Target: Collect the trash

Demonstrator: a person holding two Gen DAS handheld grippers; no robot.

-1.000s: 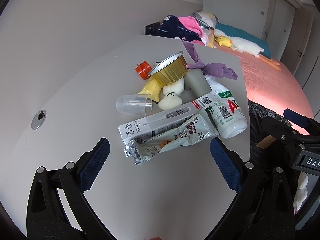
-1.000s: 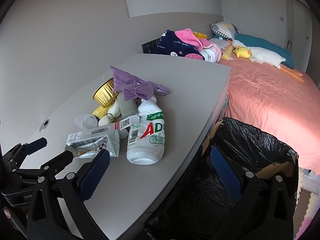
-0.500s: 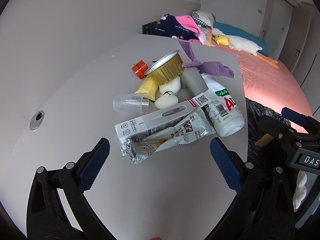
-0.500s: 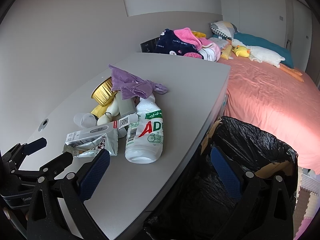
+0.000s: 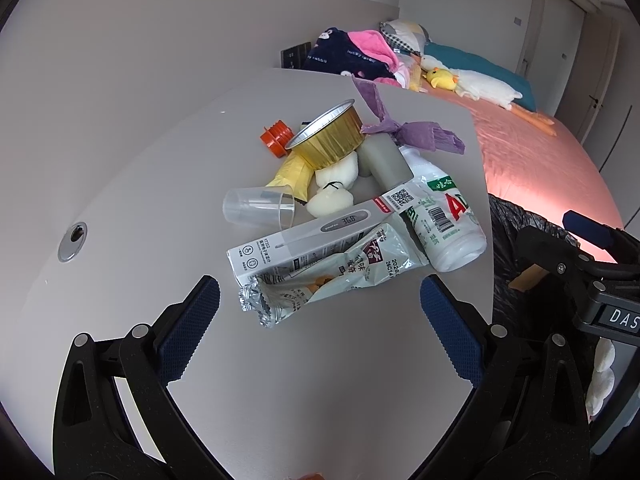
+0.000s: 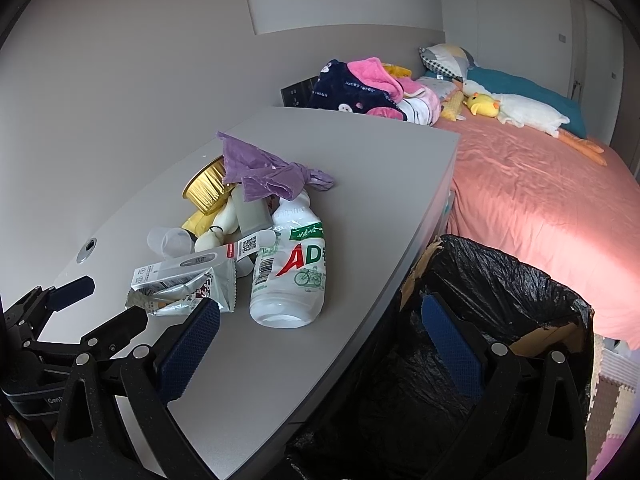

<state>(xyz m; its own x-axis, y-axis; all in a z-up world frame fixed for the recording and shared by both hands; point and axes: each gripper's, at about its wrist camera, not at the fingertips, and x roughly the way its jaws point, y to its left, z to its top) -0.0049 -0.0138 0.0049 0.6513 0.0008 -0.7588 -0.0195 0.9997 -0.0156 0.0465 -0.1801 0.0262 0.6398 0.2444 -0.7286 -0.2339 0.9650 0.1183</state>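
A heap of trash lies on the grey table point(image 5: 152, 152): a foil snack wrapper point(image 5: 328, 276) nearest me, a thermometer box point(image 5: 304, 240), a clear plastic cup point(image 5: 258, 212), a white AD bottle point(image 5: 444, 220), a gold foil tin point(image 5: 326, 136), an orange cap point(image 5: 275, 139) and a purple bag point(image 5: 412, 132). My left gripper point(image 5: 318, 324) hangs open just short of the wrapper, nothing between its fingers. My right gripper point(image 6: 318, 340) is open too, straddling the table edge, with the AD bottle point(image 6: 290, 276) ahead of it and a black-lined bin point(image 6: 500, 320) to its right.
A bed with a pink sheet point(image 6: 540, 208) runs beyond the table, with piled clothes point(image 6: 360, 88) and a plush duck point(image 6: 520, 110) on it. A round cable hole point(image 5: 73, 236) sits in the table at left. The left gripper's body point(image 6: 60, 320) shows at the right view's lower left.
Both grippers have drifted slightly; the heap sits a little nearer and lower in the left wrist view. Nothing was taken hold of, and both stay open.
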